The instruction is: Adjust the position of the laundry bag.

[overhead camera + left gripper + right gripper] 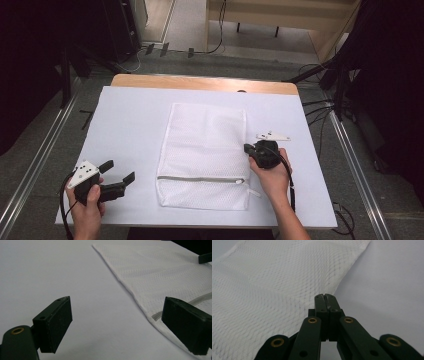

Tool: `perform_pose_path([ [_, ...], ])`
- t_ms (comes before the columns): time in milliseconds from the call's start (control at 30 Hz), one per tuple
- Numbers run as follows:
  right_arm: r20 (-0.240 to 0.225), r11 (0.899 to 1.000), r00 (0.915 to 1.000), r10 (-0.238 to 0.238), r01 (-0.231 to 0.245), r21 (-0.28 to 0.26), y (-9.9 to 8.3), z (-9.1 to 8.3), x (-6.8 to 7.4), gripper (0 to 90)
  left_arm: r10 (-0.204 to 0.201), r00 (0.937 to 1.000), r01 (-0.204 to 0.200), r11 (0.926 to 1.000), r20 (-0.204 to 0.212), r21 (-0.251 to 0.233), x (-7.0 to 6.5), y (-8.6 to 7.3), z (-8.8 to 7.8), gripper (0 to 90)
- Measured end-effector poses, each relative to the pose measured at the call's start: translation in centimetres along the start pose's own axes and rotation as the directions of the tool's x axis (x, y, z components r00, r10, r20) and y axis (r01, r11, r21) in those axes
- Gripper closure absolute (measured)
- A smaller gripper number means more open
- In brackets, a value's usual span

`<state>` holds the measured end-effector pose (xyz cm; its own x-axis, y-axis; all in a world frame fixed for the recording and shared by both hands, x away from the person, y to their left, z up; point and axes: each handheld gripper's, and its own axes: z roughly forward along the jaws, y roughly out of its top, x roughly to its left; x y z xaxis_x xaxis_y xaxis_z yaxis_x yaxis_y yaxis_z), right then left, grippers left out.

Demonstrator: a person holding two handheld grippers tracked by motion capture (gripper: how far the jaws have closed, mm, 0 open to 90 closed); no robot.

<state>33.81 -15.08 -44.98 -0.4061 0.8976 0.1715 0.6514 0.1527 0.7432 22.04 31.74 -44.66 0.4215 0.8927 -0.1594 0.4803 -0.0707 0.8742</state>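
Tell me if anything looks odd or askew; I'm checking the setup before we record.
Nothing stands out. The mesh bag lies flat on the table, turned a little off its edges, zipper shut. The left tool is open beside it; the right tool is shut at its right edge.

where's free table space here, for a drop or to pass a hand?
Free: the white table left of the mesh bag, from the far edge down to the open left claw; a strip beyond the bag's far edge; the near-right corner. Tighter: right of the bag, where the shut right claw sits at its edge beside a small white plate.
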Motion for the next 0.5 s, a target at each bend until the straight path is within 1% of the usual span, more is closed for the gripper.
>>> perform_pose_path([
  [33,0.015,1.0,0.9999,0.004,-0.004,0.001,-0.1,-0.1,-0.5,90.0,0.004,1.0,-0.004,1.0,0.002,0.004,-0.1,0.0,0.0,10.0],
  [67,0.015,1.0,0.9999,0.004,-0.004,0.001,-0.1,-0.1,-0.5,90.0,0.003,1.0,-0.003,1.0,0.004,0.005,-0.1,0.0,0.1,10.0],
  [100,0.038,1.0,0.9993,-0.005,0.005,-0.004,-0.2,0.0,-1.0,90.0,0.002,1.0,-0.002,1.0,0.005,0.005,-0.2,0.0,0.2,10.0],
  [167,0.041,1.0,0.9991,-0.004,0.004,-0.008,-0.2,0.0,-1.2,90.0,0.01,0.9999,-0.01,0.9999,0.006,0.012,-0.3,0.0,0.3,10.0],
  [200,0.049,1.0,0.9988,-0.001,0.002,-0.02,-0.1,0.0,-1.4,90.0,0.01,0.9999,-0.01,0.9999,0.01,0.011,-0.4,0.0,0.4,10.0],
  [233,0.05,0.999,0.9987,-0.001,0.004,-0.047,-0.1,0.0,-1.7,83.1,0.013,0.9998,-0.013,0.9998,0.012,0.016,-0.5,0.0,0.4,10.0],
  [267,0.054,0.998,0.9985,-0.003,0.006,-0.06,-0.1,0.0,-1.8,77.0,0.013,0.9998,-0.013,0.9998,0.012,0.016,-0.5,0.0,0.4,10.0],
  [300,0.057,0.998,0.9984,0.004,0.0,-0.07,-0.1,-0.1,-1.8,72.8,0.016,0.9998,-0.017,0.9997,0.013,0.018,-0.5,0.0,0.5,10.0],
  [367,0.047,0.997,0.9989,0.004,0.0,-0.078,-0.2,-0.6,-2.1,68.1,0.016,0.9998,-0.016,0.9997,0.015,0.018,-0.7,-0.1,0.5,10.0],
  [400,0.047,0.997,0.9989,0.004,0.0,-0.078,-0.2,-0.6,-2.1,68.1,0.016,0.9997,-0.016,0.9997,0.017,0.017,-0.7,-0.1,0.5,10.0],
  [433,0.042,0.997,0.9991,0.001,0.003,-0.082,-0.3,-0.9,-2.2,65.5,0.018,0.9997,-0.019,0.9997,0.018,0.018,-0.7,-0.1,0.5,10.0],
  [467,0.041,0.996,0.9991,0.013,-0.009,-0.094,-0.9,-1.6,-2.5,59.8,0.021,0.9996,-0.022,0.9996,0.017,0.019,-0.7,-0.1,0.4,10.0],
  [500,0.033,0.995,0.9994,0.013,-0.01,-0.097,-1.3,-2.0,-2.6,57.2,0.019,0.9997,-0.019,0.9997,0.017,0.014,-0.8,0.0,0.5,10.0],
])
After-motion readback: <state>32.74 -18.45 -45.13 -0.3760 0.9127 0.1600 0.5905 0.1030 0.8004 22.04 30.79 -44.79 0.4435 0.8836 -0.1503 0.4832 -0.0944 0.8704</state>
